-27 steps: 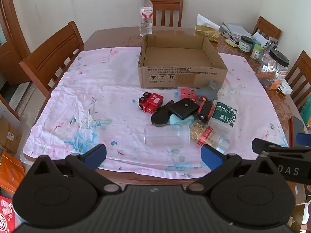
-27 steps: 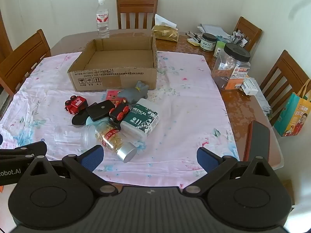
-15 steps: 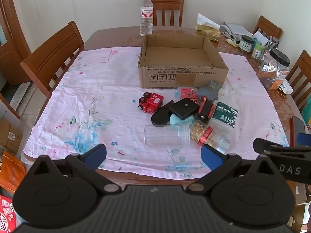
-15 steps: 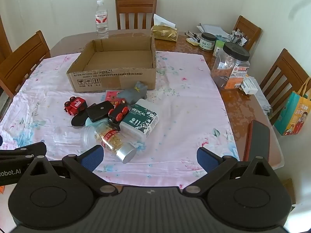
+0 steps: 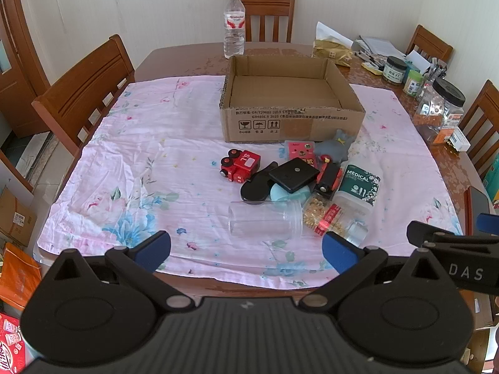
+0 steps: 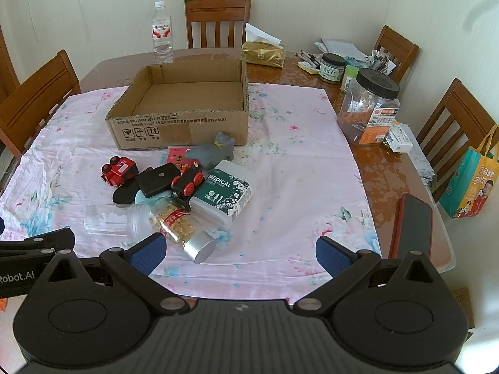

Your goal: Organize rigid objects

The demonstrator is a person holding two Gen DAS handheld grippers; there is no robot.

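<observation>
Hovering wide open and empty over the near bench edge: left tool [image 5: 246, 251], right tool [image 6: 240, 251]. Beyond, on pink floral cloth [image 5: 149, 162], clear plastic jar [image 5: 265, 220] lying among clustered toys. Farther back, open brown cardboard box [image 5: 291, 123].

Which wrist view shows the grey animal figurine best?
Right wrist: the grey animal figurine shows whole, lying in front of the cardboard box. Left wrist shows it smaller, partly hidden behind the pink card.

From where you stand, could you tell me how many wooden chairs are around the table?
4: one on the left, one at the far end, two on the right. Others may be out of view.
</observation>
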